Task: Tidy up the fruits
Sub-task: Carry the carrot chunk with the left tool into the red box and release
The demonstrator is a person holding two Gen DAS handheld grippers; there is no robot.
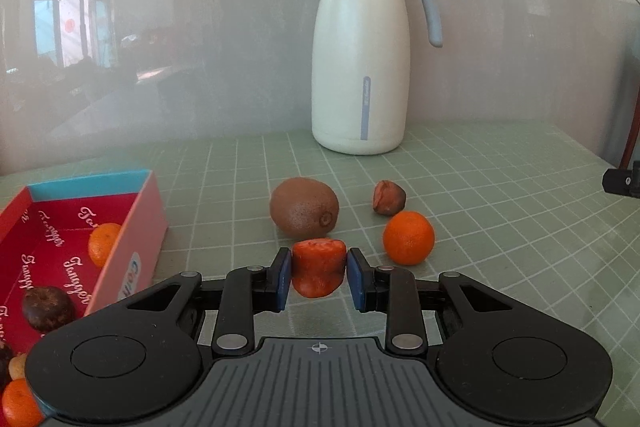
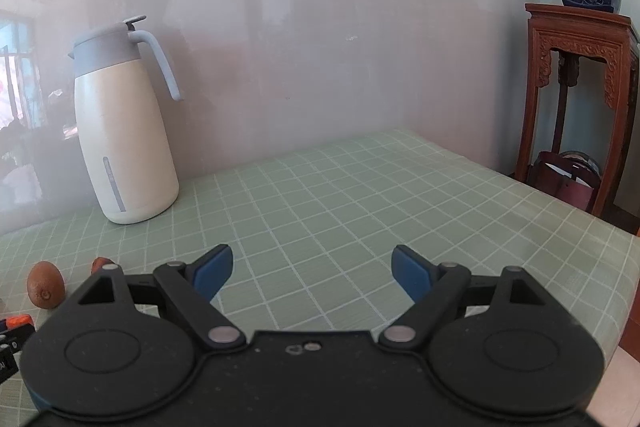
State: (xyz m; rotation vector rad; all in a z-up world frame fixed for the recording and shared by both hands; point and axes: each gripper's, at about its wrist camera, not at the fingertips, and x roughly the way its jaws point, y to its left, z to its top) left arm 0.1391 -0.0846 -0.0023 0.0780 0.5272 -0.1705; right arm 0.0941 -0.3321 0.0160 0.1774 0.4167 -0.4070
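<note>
Centrally, the green checked counter (image 1: 500, 227) carries a cream thermos jug (image 1: 360, 67) and a pink box (image 1: 132, 227) holding tangerines. Near the kiwi (image 1: 304, 213) and loose tangerine (image 1: 408, 237), the left hand-held gripper (image 1: 319, 273) is clamped on a strawberry (image 1: 318, 269). The right hand-held gripper (image 2: 312, 271) stands apart, holding nothing.

Soft even daylight, bright window reflected in the glossy grey wall panel (image 1: 160, 27), faint shadows on the green checked tablecloth (image 2: 340, 187), sharp focus, fisheye bending at edges, dark corners
</note>
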